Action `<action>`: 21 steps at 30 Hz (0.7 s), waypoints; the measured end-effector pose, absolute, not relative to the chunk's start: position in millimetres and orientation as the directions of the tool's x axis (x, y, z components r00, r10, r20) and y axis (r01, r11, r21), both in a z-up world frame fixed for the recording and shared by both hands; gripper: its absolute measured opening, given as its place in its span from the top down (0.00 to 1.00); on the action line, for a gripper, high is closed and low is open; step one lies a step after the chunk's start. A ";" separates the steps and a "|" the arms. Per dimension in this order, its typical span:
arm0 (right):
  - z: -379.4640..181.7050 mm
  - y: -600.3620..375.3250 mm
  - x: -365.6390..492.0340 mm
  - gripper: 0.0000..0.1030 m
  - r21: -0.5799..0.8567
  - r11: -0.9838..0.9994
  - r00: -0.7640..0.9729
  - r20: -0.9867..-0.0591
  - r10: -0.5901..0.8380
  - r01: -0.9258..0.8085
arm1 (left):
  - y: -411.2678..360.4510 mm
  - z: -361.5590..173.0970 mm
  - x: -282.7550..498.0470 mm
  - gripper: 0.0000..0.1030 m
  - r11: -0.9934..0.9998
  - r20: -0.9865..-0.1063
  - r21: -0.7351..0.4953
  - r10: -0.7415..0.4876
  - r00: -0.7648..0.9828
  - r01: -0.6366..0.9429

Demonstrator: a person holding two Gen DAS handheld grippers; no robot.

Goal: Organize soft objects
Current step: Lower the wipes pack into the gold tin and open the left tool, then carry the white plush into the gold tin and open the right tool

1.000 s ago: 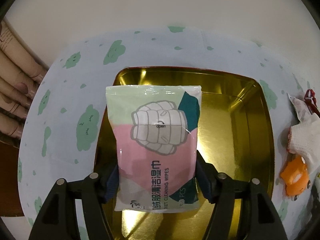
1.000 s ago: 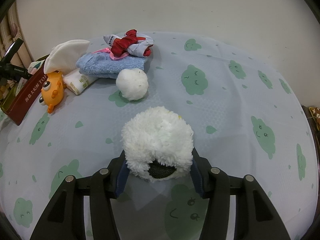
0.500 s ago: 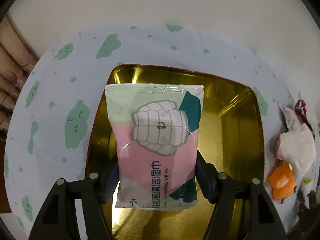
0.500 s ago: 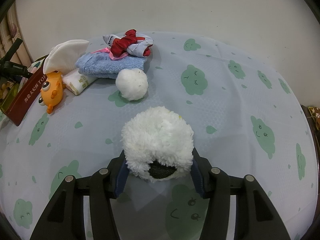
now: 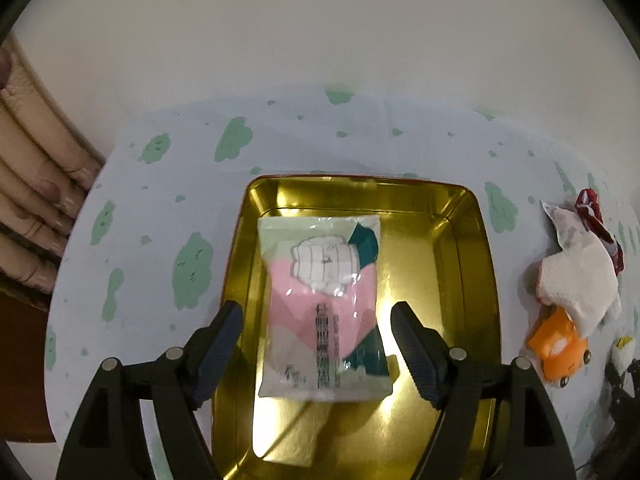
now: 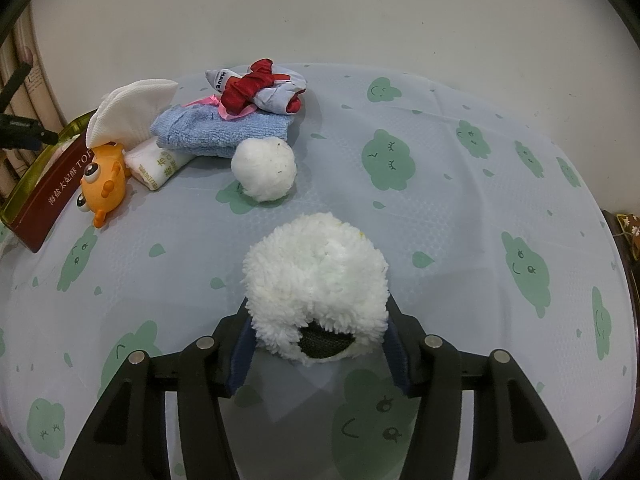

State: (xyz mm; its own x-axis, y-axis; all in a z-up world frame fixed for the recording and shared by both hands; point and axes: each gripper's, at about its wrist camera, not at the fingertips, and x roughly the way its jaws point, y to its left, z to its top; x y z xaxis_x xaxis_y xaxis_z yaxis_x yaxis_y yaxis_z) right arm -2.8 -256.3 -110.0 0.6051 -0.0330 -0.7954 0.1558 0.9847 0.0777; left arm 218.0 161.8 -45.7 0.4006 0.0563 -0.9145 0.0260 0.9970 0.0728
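Observation:
A pink and green wet-wipes pack lies flat in the gold tin tray. My left gripper is open above it, its fingers apart on either side of the pack and not touching it. My right gripper is shut on a fluffy white plush toy just above the tablecloth. A white pom-pom ball, a folded blue towel, a red and grey cloth bundle, an orange toy fish, a small tissue pack and a white cloth lie at the far left.
The tray's red side shows at the left edge of the right wrist view. The round table has a cloud-print cloth and stands against a white wall. A curtain hangs at the left. The orange fish lies right of the tray.
My left gripper has opened and let go of the wipes pack, which now lies in the tray, and has drawn back and up. My right gripper and its plush toy have not moved.

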 end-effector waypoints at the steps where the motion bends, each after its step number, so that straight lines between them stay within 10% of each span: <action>1: -110.0 -256.3 -3.0 0.49 0.078 0.985 0.606 -0.795 -0.033 0.156 | 161.6 -42.2 209.5 0.24 0.996 -0.902 0.084 0.073 0.425 0.008; 21: -107.1 -260.2 0.4 0.37 0.110 0.977 0.600 -0.800 -0.023 0.185 | 171.1 -40.8 115.0 0.24 0.999 -0.899 -0.002 0.016 0.439 -0.041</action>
